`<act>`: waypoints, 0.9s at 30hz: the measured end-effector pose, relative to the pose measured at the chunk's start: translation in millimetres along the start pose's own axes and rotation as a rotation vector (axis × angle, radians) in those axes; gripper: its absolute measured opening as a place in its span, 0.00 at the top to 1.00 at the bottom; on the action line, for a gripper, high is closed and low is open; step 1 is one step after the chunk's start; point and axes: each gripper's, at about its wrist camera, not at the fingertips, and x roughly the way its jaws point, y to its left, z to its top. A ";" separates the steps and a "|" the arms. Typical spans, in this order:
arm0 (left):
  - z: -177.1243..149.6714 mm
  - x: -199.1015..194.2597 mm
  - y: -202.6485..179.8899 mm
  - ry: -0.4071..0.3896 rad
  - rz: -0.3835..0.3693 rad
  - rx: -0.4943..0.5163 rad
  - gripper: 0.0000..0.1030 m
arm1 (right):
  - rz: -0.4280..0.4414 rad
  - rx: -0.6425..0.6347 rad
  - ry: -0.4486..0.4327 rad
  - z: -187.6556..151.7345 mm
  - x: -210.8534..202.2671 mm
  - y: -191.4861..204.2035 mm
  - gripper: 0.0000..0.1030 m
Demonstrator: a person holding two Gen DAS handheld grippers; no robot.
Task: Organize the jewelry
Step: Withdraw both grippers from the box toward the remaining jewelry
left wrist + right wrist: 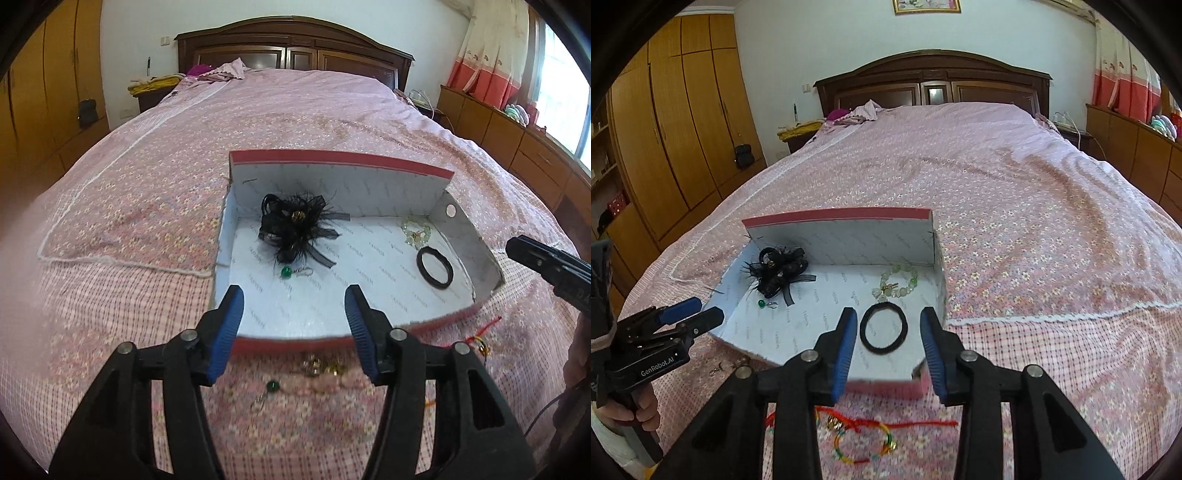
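An open red box [343, 157] [838, 214] with a white lining lies on the bed. Inside are a black feather hair piece [293, 229] [779, 273], a green bead earring [286, 272] [761, 304], a pale green bead bracelet [416, 230] [899, 282] and a black hair ring [434, 270] [884, 329]. My left gripper [294, 306] is open and empty over the box's near edge. A second green earring [271, 387] and gold pieces [321, 367] lie on the bedspread below it. My right gripper [888, 332] is open and empty above the black ring. A red and multicoloured cord bracelet [864, 437] lies under it.
The pink floral bedspread [184, 184] spreads all around the box. A dark wooden headboard [934, 81] is at the far end. Wardrobes [683, 129] stand on the left, a low cabinet [517, 140] and window on the right.
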 end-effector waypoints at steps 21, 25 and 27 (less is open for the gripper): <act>-46.2 1.5 -9.7 0.059 -0.009 0.013 0.49 | -0.029 0.053 0.042 -51.8 -22.1 -9.8 0.60; -51.9 7.6 -14.6 0.075 -0.013 0.027 0.47 | -0.035 0.055 0.060 -60.3 -18.7 -11.6 0.60; -54.2 11.6 -16.3 0.083 -0.010 0.034 0.46 | -0.036 0.054 0.071 -64.4 -16.7 -12.2 0.60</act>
